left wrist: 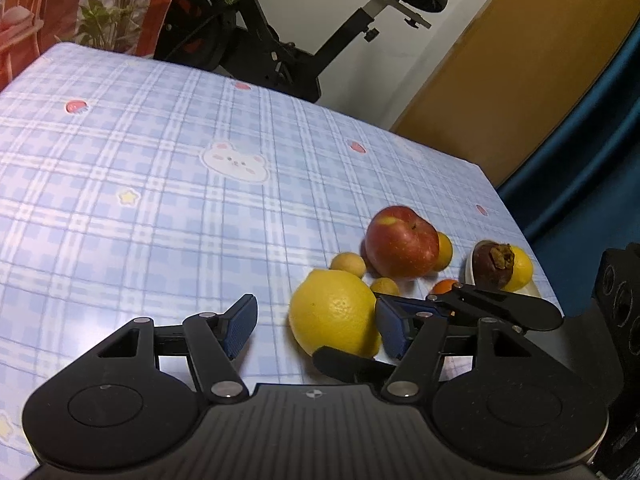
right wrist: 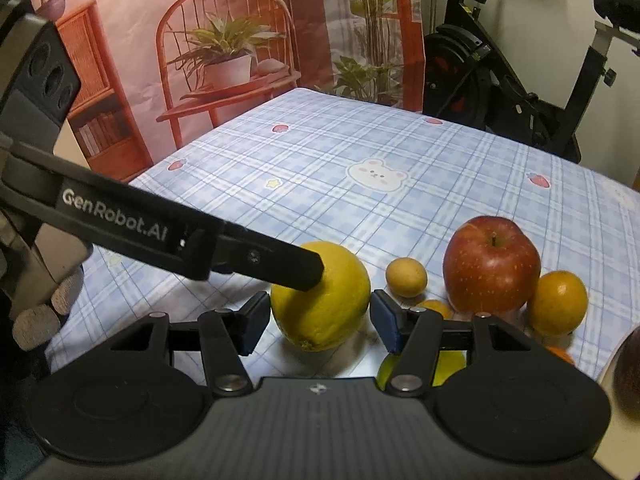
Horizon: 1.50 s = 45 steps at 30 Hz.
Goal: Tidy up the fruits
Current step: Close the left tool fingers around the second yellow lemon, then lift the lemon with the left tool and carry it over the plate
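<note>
Where plaid cloth point(right wrist: 360, 152) lies, round dimpled lemon point(right wrist: 324, 296).

Right tool point(right wrist: 320, 318): pitched downward, both blue pads standing just off the sides of a large lemon point(right wrist: 320, 296), neither visibly pressing. Left tool point(left wrist: 316, 326): pitched downward too, jaws parted, nothing between the pads. Its right finger point(right wrist: 272, 264) lies across the lemon's top. Gloved fingertips point(right wrist: 36, 326) show at far left.

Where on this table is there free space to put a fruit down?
The blue checked tablecloth lies bare from the bear print out to its far and left edges. It is crowded near the right edge, around the large lemon, red apple and small fruits.
</note>
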### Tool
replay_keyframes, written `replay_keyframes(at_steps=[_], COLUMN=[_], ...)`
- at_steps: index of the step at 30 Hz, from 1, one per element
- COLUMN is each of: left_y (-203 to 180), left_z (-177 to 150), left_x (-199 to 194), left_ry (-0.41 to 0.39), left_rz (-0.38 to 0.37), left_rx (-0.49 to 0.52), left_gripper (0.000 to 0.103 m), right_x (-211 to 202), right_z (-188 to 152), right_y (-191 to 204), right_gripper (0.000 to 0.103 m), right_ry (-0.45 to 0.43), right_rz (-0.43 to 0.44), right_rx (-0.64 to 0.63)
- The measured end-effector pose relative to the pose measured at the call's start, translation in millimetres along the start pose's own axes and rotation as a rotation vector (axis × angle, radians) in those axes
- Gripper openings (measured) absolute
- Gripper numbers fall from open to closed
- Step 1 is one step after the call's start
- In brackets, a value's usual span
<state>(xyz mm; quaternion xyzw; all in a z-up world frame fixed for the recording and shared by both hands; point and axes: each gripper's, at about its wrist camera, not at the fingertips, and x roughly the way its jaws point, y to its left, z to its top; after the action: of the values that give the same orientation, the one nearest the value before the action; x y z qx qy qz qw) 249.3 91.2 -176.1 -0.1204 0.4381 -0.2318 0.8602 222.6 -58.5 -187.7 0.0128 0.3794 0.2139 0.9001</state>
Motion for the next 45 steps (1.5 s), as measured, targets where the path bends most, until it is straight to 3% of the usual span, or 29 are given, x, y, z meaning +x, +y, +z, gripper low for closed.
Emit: replay_keyframes(at_steps=[9,11,12,16,37,45], left_y=[1,0,-2,-12,-79,-109], left_z=[-5,-5,-6,-6,14,24], left_x=[6,8,9,9,-8,1], left_ry=[-0.011,-0.009,-0.007,-0.004,-0.075,-0.065], left_rz=[-0.019,-0.024,-0.035,-0.014,-0.061,-0.084], left_rx=[-0.010,-0.008,-0.009,0.032,0.121,0.185], left_gripper=[0.066,0.063,0.057,0.057,0.057,0.057], right_x=[0,0,0,-4,-80,-106], right_z=[-1,-2,-2,-2,4,1], right_y=[1,1,1,1,-18,-40], right_gripper=[0.058,0.058,0.058,0.057,0.057,0.057], right_ry=[-0.009,-0.012,-0.013,-0.014,-0.137,-0.182], right_rz=[-0.005,-0.005,-0.005,-0.015,-0.099,-0.132], right_rx=[0.002,0.003,0.004,0.016,0.056,0.098])
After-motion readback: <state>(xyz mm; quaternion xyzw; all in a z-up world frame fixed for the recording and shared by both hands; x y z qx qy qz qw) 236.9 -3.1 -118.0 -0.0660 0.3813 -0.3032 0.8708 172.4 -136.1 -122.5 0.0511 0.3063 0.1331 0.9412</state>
